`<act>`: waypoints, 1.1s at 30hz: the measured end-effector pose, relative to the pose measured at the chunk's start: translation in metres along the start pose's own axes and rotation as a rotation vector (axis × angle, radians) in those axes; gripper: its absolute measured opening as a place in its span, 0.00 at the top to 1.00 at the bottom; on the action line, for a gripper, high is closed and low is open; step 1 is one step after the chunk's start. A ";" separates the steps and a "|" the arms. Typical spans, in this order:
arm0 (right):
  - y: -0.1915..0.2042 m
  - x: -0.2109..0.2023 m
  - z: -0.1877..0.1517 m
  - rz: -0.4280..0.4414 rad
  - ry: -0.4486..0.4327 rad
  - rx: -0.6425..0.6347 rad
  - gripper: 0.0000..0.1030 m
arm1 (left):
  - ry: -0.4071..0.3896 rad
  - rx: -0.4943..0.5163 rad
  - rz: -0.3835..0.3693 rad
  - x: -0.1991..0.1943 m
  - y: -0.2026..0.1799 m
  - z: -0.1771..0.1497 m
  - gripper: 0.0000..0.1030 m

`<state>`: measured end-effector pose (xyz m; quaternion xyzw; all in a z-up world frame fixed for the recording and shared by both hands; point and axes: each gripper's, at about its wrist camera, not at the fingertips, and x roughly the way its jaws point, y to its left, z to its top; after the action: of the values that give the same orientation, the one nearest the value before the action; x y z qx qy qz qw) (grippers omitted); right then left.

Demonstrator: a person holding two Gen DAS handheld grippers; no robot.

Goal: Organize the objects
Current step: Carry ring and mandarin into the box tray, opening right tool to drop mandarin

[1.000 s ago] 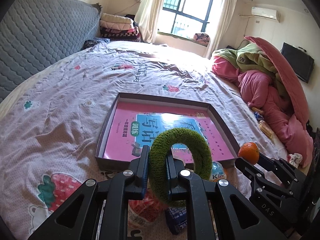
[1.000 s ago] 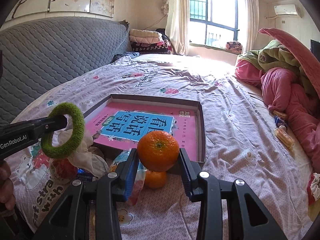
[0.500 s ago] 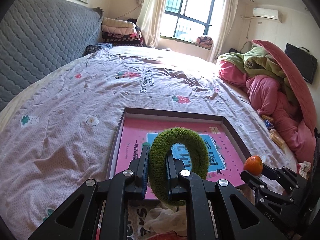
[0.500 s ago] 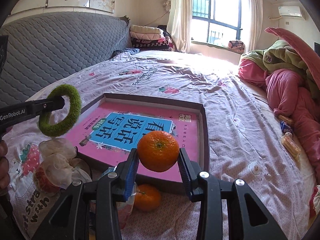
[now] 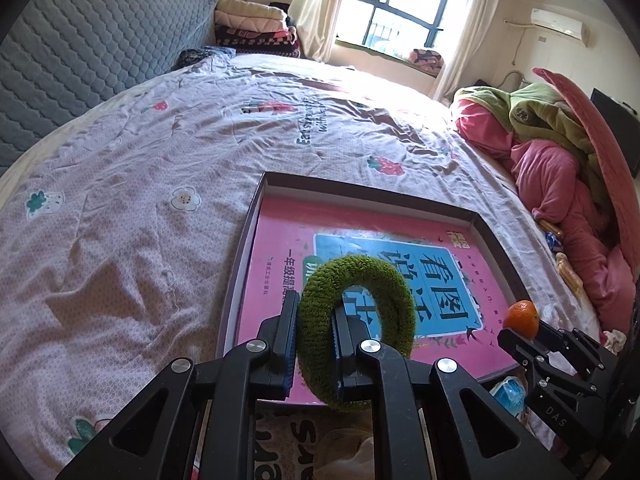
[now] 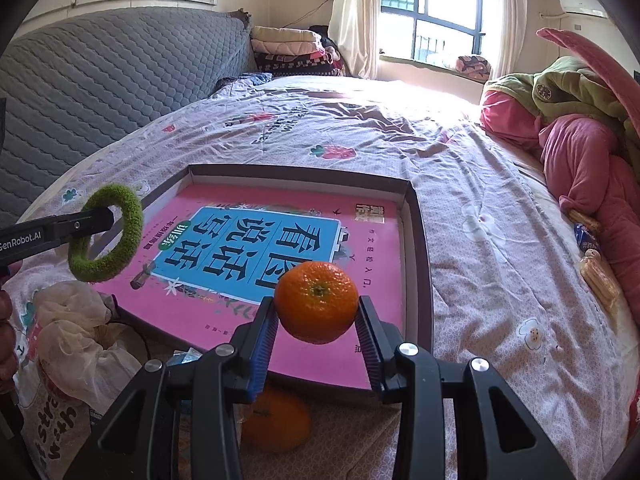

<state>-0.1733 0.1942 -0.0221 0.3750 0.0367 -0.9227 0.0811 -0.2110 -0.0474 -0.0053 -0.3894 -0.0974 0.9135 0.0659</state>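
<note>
Left tongs (image 5: 314, 334) pinch one side of a green knitted ring (image 5: 356, 330), which stands upright on edge above the near-left part of a shallow box (image 5: 496, 236). The ring's lower arc is hidden btwn the fingers. Right tongs (image 6: 316, 330) pinch an orange (image 6: 316, 302), held above the box's near-right part, stem end facing the camera. In the left view the right tongs (image 5: 520, 330) show at the frame's right w/ the orange (image 5: 521, 317) mostly in sight; in the right view the left tongs (image 6: 110, 216) enter from the left, body cut off by the frame edge.

The box lies on the bed (image 6: 500, 208); a pink book w/ a blue title panel (image 6: 256, 252) fills its floor. The box's near wall is hidden behind both tongs.

Partly hidden items: a second orange (image 6: 276, 420) on the bed, under the right tongs, just outside the near wall; a crumpled plastic bag (image 6: 76, 332) at the box's near-left corner; a blue wrapper (image 5: 508, 394), too covered to identify.

Vs. 1 s ago: both tongs have moved forward over the box; ring and orange now overlap the book rather than the clutter in front. Grips unchanged.

Room: bed open to the left of and beyond the box; pink and green bedding (image 6: 572, 136) is piled along the right edge, w/ small snack packets (image 6: 596, 272) beside it.
</note>
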 end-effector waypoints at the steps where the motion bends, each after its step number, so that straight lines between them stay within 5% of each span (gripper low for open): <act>1: -0.001 0.001 0.000 0.003 0.004 0.006 0.61 | 0.007 0.003 0.000 0.002 -0.001 0.000 0.86; 22: -0.005 0.024 0.010 -0.003 0.081 0.021 0.61 | 0.092 0.094 0.061 0.035 0.000 -0.007 0.86; 33: -0.010 0.031 0.007 0.003 0.106 0.037 0.61 | 0.129 0.058 0.060 0.042 0.009 -0.007 0.82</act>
<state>-0.2018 0.1994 -0.0390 0.4249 0.0233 -0.9020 0.0734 -0.2357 -0.0470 -0.0417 -0.4480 -0.0547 0.8906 0.0556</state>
